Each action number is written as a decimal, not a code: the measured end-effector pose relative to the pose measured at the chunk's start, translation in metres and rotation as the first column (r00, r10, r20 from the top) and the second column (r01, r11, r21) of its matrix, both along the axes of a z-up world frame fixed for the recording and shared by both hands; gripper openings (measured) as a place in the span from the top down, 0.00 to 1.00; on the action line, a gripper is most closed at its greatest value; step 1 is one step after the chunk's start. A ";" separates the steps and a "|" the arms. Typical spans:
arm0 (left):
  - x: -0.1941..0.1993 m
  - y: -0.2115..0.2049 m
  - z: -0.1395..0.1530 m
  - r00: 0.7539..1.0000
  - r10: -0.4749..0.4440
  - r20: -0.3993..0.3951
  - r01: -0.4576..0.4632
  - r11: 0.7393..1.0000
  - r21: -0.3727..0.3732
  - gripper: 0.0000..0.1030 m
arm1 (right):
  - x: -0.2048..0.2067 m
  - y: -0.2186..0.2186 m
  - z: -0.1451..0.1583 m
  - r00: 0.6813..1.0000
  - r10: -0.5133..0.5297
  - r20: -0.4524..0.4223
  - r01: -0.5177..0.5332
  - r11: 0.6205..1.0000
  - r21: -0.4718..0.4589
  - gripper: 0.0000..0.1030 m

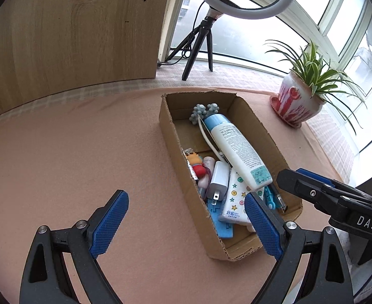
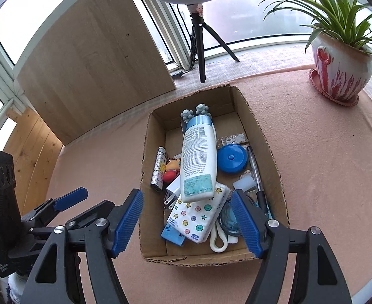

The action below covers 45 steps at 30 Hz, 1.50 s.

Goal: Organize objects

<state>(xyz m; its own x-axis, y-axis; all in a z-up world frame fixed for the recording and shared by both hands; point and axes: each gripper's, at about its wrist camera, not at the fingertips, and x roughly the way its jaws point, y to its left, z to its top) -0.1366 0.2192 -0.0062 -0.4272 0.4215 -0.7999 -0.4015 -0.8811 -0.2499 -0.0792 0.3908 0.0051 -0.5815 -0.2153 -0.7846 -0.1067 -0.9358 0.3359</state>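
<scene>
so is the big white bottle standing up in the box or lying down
Lying down. The white bottle rests on its side atop the other items in the cardboard box, blue cap toward the far end, base propped on the tissue pack.

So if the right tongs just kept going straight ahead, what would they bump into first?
Probably the tissue pack with stars and buttons, lying in the cardboard box. The right tongs are open and aimed right at it. The white lotion bottle rests on the pack just beyond, so depth makes it a close call.
</scene>
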 end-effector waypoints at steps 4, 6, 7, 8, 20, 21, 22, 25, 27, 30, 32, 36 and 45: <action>0.017 -0.043 0.004 0.999 0.052 -0.010 -0.052 0.999 -0.009 0.08 | 0.017 -0.031 0.004 1.000 0.022 -0.020 -0.021 0.999 0.041 0.34; 0.028 -0.064 0.005 0.997 0.076 -0.007 -0.076 0.997 -0.013 0.08 | 0.024 -0.048 0.007 0.999 0.039 -0.031 -0.037 0.997 0.060 0.33; 0.034 -0.074 0.005 0.996 0.089 -0.008 -0.089 0.996 -0.018 0.08 | 0.028 -0.056 0.008 0.998 0.048 -0.037 -0.046 0.997 0.066 0.34; 0.040 -0.084 0.005 0.995 0.101 -0.012 -0.101 0.995 -0.027 0.08 | 0.031 -0.064 0.009 0.998 0.055 -0.042 -0.052 0.996 0.071 0.34; 0.103 -0.174 0.010 0.971 0.233 -0.061 -0.237 0.969 -0.071 0.08 | 0.070 -0.150 -0.004 0.985 0.165 -0.044 -0.155 0.972 0.177 0.33; 0.106 -0.179 0.009 0.969 0.239 -0.059 -0.243 0.967 -0.072 0.08 | 0.072 -0.155 -0.005 0.985 0.169 -0.045 -0.159 0.972 0.175 0.34; 0.111 -0.186 0.009 0.967 0.248 -0.054 -0.252 0.965 -0.072 0.08 | 0.075 -0.158 -0.006 0.984 0.173 -0.045 -0.163 0.972 0.170 0.33; 0.122 -0.199 0.005 0.961 0.271 -0.048 -0.274 0.958 -0.083 0.08 | 0.081 -0.168 -0.009 0.984 0.173 -0.051 -0.163 0.974 0.156 0.33; 0.127 -0.204 0.002 0.957 0.286 -0.047 -0.289 0.953 -0.087 0.08 | 0.084 -0.172 -0.010 0.984 0.171 -0.051 -0.161 0.974 0.157 0.33; 0.131 -0.211 -0.002 0.954 0.297 -0.039 -0.299 0.949 -0.096 0.08 | 0.086 -0.177 -0.009 0.984 0.172 -0.054 -0.162 0.974 0.159 0.33; 0.133 -0.213 -0.005 0.953 0.299 -0.042 -0.302 0.946 -0.114 0.08 | 0.087 -0.179 -0.008 0.984 0.164 -0.062 -0.153 0.976 0.156 0.33; 0.133 -0.217 -0.008 0.951 0.304 -0.047 -0.308 0.941 -0.140 0.08 | 0.087 -0.181 -0.007 0.985 0.160 -0.061 -0.150 0.977 0.149 0.33; 0.128 -0.216 -0.014 0.955 0.293 -0.049 -0.297 0.939 -0.174 0.08 | 0.091 -0.183 -0.010 0.987 0.146 -0.060 -0.133 0.975 0.179 0.33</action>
<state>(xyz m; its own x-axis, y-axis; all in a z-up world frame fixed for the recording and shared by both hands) -0.0083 0.0030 -0.0198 -0.5287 0.1263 -0.8393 -0.1208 -0.9900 -0.0728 0.0117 0.2077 -0.0050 -0.6123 -0.1620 -0.7739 0.0477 -0.9846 0.1683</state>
